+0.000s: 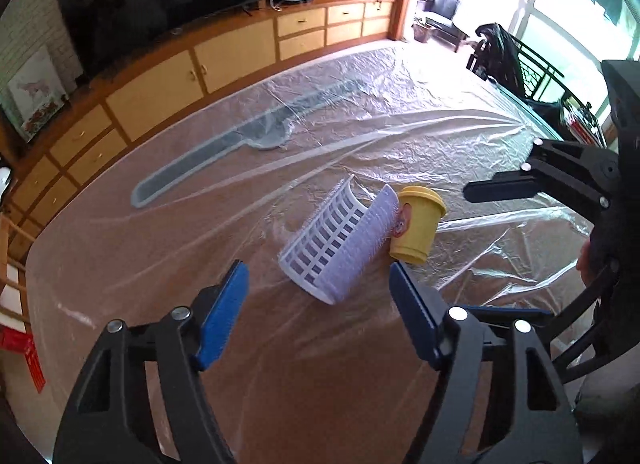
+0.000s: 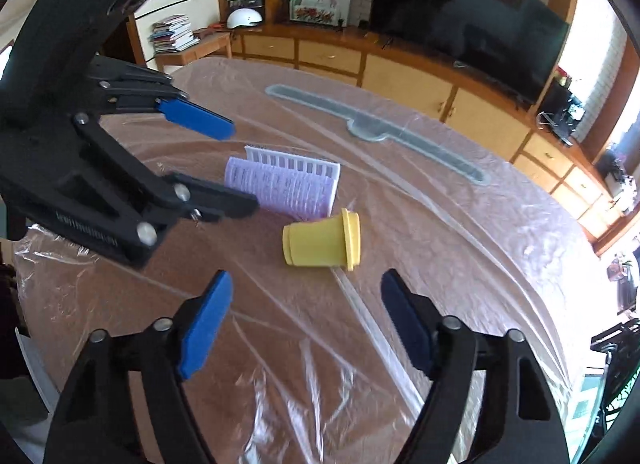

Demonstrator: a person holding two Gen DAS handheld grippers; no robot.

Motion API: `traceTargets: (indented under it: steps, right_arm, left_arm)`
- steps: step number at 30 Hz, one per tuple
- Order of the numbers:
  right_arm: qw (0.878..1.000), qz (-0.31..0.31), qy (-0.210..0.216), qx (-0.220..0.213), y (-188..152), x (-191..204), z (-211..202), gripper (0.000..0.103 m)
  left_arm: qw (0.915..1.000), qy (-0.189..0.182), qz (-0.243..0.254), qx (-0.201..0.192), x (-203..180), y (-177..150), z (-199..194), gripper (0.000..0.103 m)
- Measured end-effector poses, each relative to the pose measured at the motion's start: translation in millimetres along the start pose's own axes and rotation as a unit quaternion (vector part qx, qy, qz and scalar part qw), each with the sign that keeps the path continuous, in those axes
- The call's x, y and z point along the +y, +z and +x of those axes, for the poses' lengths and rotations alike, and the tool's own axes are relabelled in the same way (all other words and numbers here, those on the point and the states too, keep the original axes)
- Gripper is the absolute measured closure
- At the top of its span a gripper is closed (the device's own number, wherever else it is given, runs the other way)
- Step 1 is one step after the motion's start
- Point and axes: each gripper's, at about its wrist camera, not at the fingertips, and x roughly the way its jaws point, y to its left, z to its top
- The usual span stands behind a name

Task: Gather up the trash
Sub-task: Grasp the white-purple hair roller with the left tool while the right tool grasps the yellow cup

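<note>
Left wrist view: the left tongs (image 1: 318, 306) hang with jaws apart and nothing between the blue pads (image 1: 223, 314), above a counter (image 1: 120, 248) wrapped in crinkled clear plastic sheeting (image 1: 420, 136). Just past the pad tips lies a white slatted plastic basket piece (image 1: 326, 240) on its side, a lilac bristled sheet (image 1: 360, 248) curled against it, and a yellow lidded tub (image 1: 418, 226) touching that sheet on the right. Further right, the right tongs (image 1: 500, 186) reach in from the frame's edge.

Right wrist view: the right tongs (image 2: 306, 318) likewise stand apart and empty, the yellow tub (image 2: 322, 239) tipped on its side just beyond them, lid toward the right. The left tongs (image 2: 240, 166) hover near the basket piece (image 2: 296, 164). A grey strip-shaped inlay (image 2: 380, 130) shows beneath the plastic. Beyond it stand wooden cabinets (image 2: 400, 72) and a dark television (image 2: 460, 20).
</note>
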Motion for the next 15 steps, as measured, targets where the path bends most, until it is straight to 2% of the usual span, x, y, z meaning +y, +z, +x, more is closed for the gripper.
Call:
traceTargets:
  steps: [5, 13, 15]
  right_arm:
    - [1.0, -0.002, 0.019, 0.002, 9, -2, 12, 0.032]
    - [0.999, 0.022, 0.034, -0.001, 17, -10, 23, 0.035]
    - [0.999, 0.024, 0.038, -0.001, 18, -11, 24, 0.041]
  left_arm:
    - [0.9993, -0.006, 0.035, 0.011, -1, 5, 12, 0.036]
    - [0.9992, -0.028, 0.025, 0.015, 14, 14, 22, 0.05]
    - [0.999, -0.034, 0.026, 0.016, 16, 14, 22, 0.051]
